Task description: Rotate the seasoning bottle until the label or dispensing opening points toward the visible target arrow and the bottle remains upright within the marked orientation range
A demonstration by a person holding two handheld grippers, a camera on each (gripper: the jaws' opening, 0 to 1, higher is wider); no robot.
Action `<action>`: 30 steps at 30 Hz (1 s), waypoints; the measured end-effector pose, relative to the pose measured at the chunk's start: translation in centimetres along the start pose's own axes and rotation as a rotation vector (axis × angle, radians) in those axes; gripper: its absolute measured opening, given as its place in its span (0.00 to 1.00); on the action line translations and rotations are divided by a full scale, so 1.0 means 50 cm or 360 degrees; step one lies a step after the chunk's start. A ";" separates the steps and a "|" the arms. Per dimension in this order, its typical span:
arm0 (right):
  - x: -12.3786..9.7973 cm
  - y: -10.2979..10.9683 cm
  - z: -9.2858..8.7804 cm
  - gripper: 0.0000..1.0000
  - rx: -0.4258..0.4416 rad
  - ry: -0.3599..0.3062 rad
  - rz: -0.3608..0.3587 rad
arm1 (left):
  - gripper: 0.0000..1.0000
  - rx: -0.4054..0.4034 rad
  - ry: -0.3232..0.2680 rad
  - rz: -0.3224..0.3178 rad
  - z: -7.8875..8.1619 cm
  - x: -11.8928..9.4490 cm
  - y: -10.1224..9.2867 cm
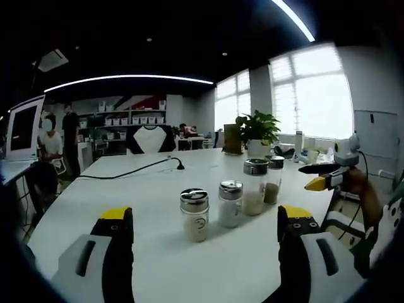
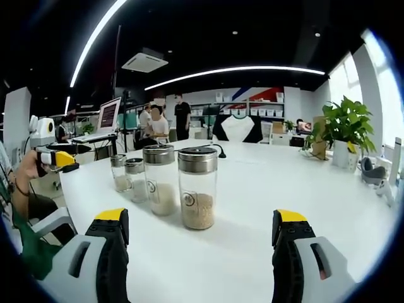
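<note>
Several glass seasoning bottles with metal caps stand upright in a row on the white table (image 1: 126, 196). In the left gripper view the nearest bottle (image 1: 194, 214) holds pale grains, with three others (image 1: 230, 203) (image 1: 255, 187) (image 1: 274, 179) behind it to the right. My left gripper (image 1: 206, 214) is open, its yellow-tipped jaws wide apart and short of the nearest bottle. In the right gripper view the row runs away to the left from the closest bottle (image 2: 197, 187). My right gripper (image 2: 201, 218) is also open and short of it. Each gripper appears in the other's view (image 1: 320, 177) (image 2: 58, 158).
A potted plant (image 1: 257, 131) stands at the table's far side beside small white items (image 1: 300, 145). A black cable (image 1: 136, 169) lies across the table. A laptop (image 2: 104, 120) sits on the far left end. People stand and sit by shelves (image 2: 183, 117) in the background.
</note>
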State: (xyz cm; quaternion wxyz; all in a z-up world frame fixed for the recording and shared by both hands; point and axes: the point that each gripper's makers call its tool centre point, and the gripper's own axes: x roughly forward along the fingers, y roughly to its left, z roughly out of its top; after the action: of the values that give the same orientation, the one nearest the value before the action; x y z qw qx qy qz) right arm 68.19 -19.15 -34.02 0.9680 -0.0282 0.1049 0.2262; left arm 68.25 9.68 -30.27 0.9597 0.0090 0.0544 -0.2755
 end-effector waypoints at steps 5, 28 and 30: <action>-0.002 -0.004 0.000 0.96 0.0003 0.0000 -0.0006 | 1.00 -0.0002 -0.0004 -0.0006 0.000 -0.002 0.000; -0.007 0.000 0.007 0.96 -0.0019 -0.0004 -0.0013 | 1.00 0.0019 -0.0048 -0.0004 0.008 -0.023 0.018; -0.008 -0.002 0.010 0.96 -0.0021 -0.0010 -0.0011 | 1.00 0.0021 -0.0062 -0.0007 0.012 -0.023 0.017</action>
State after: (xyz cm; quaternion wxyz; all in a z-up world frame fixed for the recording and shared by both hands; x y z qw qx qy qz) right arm 67.99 -19.34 -33.45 0.9689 -0.0342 0.1004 0.2237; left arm 67.78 10.95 -29.56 0.9600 0.0097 0.0339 -0.2779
